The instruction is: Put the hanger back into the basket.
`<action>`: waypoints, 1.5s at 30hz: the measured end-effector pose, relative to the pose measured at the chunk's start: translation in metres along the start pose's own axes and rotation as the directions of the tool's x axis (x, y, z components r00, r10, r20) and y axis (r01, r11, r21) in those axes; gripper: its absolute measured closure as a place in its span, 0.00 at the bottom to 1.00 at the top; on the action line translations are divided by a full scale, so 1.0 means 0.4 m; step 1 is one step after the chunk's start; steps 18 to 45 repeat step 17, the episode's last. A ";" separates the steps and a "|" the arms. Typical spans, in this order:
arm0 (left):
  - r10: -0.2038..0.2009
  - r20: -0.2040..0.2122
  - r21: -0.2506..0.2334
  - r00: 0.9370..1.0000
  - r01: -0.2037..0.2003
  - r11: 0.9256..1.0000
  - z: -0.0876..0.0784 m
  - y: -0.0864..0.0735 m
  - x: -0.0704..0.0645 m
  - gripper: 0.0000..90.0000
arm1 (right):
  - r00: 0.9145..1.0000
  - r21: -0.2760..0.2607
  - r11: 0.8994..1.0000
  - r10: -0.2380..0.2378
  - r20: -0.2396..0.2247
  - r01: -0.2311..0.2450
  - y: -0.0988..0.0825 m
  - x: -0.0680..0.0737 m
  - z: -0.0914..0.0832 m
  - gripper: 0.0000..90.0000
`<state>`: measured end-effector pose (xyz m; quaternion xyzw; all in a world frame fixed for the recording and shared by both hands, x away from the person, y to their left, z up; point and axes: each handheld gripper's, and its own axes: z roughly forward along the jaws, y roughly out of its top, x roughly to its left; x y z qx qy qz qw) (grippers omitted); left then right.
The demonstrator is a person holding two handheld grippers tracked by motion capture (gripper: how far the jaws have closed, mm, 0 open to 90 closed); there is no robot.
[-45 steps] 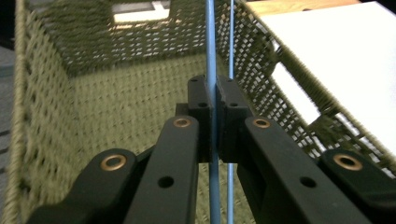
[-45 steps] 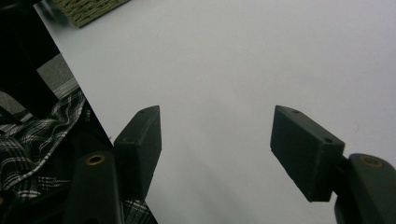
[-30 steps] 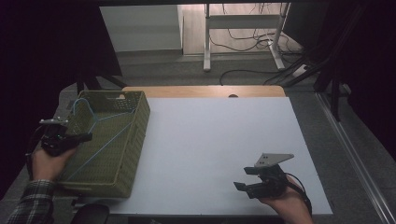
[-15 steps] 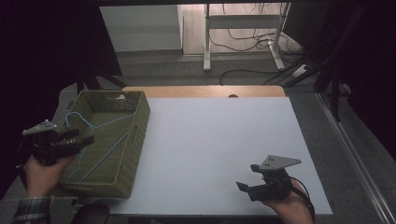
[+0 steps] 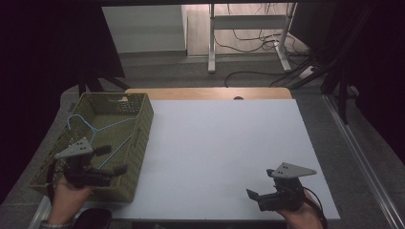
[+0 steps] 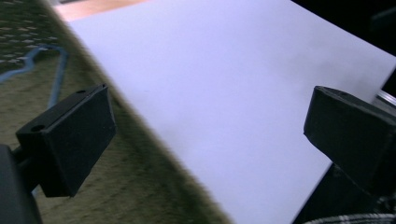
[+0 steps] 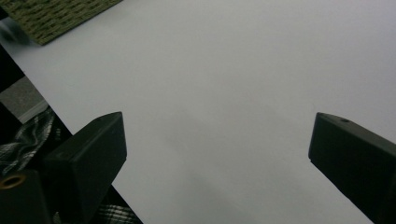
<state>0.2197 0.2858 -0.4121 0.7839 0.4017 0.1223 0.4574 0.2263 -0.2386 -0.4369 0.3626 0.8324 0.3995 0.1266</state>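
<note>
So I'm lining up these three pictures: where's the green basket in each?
High view: basket at the table's left edge, hanger inside.
Left gripper view: basket fills the left and bottom-left.
Right gripper view: a corner of it at top left.
Shared landmark: the white tabletop.

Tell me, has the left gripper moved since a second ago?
Yes. The left gripper has swung right, from the basket's outer left edge to above its near end, jaws open and aimed toward the white table.
</note>
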 end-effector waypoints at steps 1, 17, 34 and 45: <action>0.010 0.000 0.010 1.000 -0.010 1.000 0.008 -0.002 -0.010 0.02 | 1.000 0.005 1.000 -0.007 0.007 0.007 -0.002 -0.001 -0.001 0.02; 0.068 -0.059 0.111 0.996 -0.061 0.992 0.080 -0.079 -0.052 0.00 | 0.997 0.040 0.999 0.009 0.080 -0.013 -0.056 -0.032 0.021 0.00; 0.068 -0.059 0.111 0.996 -0.061 0.992 0.080 -0.079 -0.052 0.00 | 0.997 0.040 0.999 0.009 0.080 -0.013 -0.056 -0.032 0.021 0.00; 0.068 -0.059 0.111 0.996 -0.061 0.992 0.080 -0.079 -0.052 0.00 | 0.997 0.040 0.999 0.009 0.080 -0.013 -0.056 -0.032 0.021 0.00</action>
